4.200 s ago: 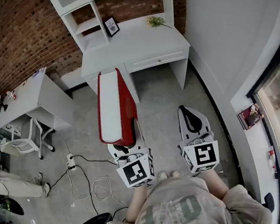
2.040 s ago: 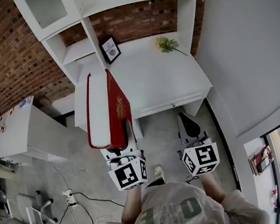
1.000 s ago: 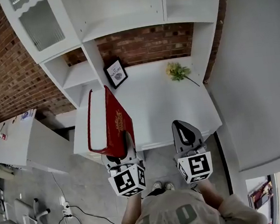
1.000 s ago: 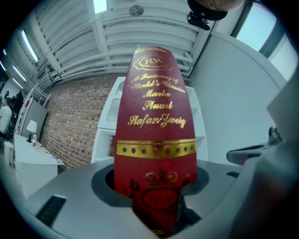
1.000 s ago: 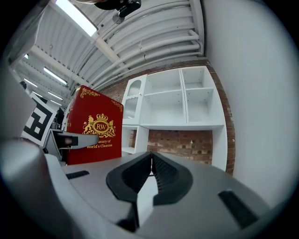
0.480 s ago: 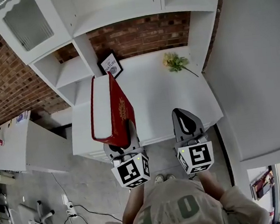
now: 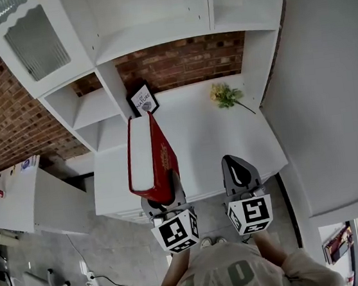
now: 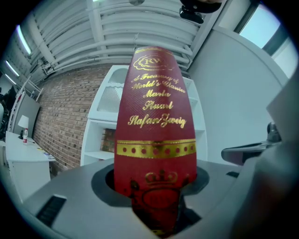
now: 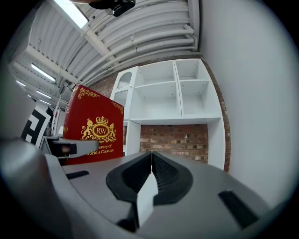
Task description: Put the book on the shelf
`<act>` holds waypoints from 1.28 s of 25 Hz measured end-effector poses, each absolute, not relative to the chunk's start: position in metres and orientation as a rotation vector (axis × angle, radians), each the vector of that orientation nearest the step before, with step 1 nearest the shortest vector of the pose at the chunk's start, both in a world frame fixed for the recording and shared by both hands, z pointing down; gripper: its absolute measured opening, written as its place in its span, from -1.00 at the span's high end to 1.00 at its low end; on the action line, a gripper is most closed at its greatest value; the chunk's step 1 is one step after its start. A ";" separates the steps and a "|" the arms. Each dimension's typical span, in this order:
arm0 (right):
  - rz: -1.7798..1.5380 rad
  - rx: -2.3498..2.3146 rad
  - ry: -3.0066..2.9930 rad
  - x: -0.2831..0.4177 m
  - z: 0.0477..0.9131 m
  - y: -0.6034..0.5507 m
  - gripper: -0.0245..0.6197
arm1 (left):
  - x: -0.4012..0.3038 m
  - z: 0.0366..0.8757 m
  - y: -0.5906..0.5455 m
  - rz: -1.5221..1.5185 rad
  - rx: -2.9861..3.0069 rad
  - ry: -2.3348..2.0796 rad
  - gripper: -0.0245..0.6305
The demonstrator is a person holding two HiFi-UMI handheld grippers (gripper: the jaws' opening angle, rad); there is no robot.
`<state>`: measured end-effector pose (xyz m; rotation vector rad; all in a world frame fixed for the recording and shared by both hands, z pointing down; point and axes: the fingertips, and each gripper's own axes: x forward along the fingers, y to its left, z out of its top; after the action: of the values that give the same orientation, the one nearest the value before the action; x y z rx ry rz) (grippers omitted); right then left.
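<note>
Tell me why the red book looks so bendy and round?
Left gripper view: the wide lens bulges the book, blurry at its bottom. Head view: the shelf edges bow too. Right gripper view: the ceiling light glares white.

Red book (image 7: 163, 160) (gold lettering), white shelf (image 7: 153, 35), red-brown brick wall (image 7: 182, 61)

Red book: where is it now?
Head view, left of centre: the red book is clamped in the left claw over the white desk, its far end near the framed picture.
</note>
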<state>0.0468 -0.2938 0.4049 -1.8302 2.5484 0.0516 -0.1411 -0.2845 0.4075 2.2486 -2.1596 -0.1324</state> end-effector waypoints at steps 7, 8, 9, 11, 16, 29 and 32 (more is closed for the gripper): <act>0.041 -1.839 2.543 0.045 0.403 -0.295 0.87 | -0.141 0.405 -0.291 -0.155 2.252 -2.143 0.16; 0.041 -1.840 2.544 0.045 0.404 -0.293 0.87 | -0.140 0.406 -0.291 -0.165 2.244 -2.136 0.16; 0.037 -1.842 2.544 0.045 0.405 -0.292 0.87 | -0.140 0.408 -0.291 -0.170 2.233 -2.128 0.16; 0.024 -1.852 2.543 0.046 0.407 -0.289 0.87 | -0.140 0.410 -0.292 -0.153 2.215 -2.121 0.16; -0.012 -1.892 2.512 0.055 0.404 -0.280 0.87 | -0.132 0.401 -0.295 -0.127 2.222 -2.115 0.16; -0.074 -2.004 2.434 0.091 0.393 -0.262 0.87 | -0.075 0.317 -0.328 -0.151 2.355 -2.068 0.17; -0.062 -2.011 2.413 0.096 0.386 -0.260 0.87 | -0.067 0.277 -0.345 -0.200 2.417 -2.083 0.17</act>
<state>0.0958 -0.2597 0.3864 -2.0113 2.4127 -0.0615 -0.0666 -0.3454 0.2767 2.4168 -2.0832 -0.2000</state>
